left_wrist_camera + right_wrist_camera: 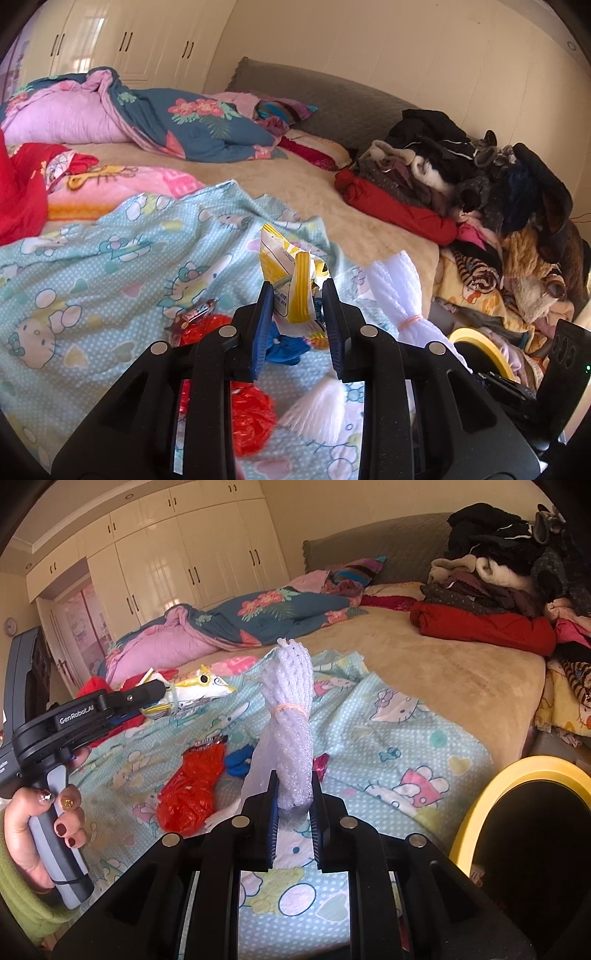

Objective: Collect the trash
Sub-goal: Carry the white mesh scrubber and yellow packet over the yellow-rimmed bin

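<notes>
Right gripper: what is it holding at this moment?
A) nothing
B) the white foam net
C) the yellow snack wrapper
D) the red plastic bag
B: in the right wrist view the right gripper is shut on the upright white foam net, while the yellow snack wrapper sits in the left gripper and the red plastic bag lies on the bed.

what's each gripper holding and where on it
Left gripper pinches the yellow snack wrapper at its crumpled lower end; right gripper clamps the white foam net bundle at its base.

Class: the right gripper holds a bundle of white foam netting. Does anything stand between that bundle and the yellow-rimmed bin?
Nothing visible does. The right gripper holds the white foam netting upright above the bedsheet, and the yellow-rimmed bin sits open to its right.
</notes>
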### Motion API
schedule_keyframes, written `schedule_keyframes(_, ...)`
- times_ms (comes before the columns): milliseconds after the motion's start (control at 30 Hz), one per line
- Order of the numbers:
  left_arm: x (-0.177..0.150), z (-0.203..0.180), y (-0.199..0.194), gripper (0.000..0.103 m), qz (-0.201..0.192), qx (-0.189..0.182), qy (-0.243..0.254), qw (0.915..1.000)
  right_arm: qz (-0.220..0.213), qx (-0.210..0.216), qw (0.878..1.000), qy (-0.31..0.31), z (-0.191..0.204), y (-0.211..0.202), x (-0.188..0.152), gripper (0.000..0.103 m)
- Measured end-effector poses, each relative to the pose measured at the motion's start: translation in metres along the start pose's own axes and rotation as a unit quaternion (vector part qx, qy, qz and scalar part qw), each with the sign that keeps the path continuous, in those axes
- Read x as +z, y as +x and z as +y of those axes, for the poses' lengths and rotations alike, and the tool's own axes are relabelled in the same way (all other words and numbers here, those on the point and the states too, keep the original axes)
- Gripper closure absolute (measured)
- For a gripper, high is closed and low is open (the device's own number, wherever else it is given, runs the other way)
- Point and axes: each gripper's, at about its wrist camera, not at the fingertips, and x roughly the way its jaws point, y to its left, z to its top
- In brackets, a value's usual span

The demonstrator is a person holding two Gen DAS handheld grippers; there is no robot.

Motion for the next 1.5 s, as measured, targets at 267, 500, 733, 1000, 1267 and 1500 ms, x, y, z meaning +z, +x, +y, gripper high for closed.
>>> schedule_keyframes(267,-0.001,-0.018,-0.006,0.082,-0.005,-0.015,0.014,0.9998,-0.02,-0.007,1.0,0.013,-0.01,-0.016,0.005,0.088)
schedule_keyframes(500,-0.002,-0.031,-0.009,0.082,-0.008,-0.025,0.022,0.9994,-0.032,-0.011,0.999,0.021,-0.017,-0.027,0.007,0.088)
schedule_keyframes(733,-0.006,-0.047,-0.01,0.082,-0.006,-0.037,0.036,0.9987,-0.039,-0.018,0.999,0.031,-0.027,-0.039,0.007,0.088)
schedule_keyframes(1000,-0.011,-0.061,-0.012,0.083,-0.002,-0.052,0.043,0.9977,-0.042,-0.028,0.998,0.046,-0.043,-0.051,0.005,0.088)
schedule_keyframes(1267,-0.016,-0.075,-0.013,0.083,0.002,-0.065,0.053,0.9965,-0.04,-0.038,0.997,0.063,-0.061,-0.059,0.0,0.088)
schedule_keyframes(1500,-0.02,-0.086,-0.013,0.083,0.006,-0.076,0.062,0.9952,-0.048,-0.048,0.994,0.081,-0.076,-0.069,-0.002,0.088)
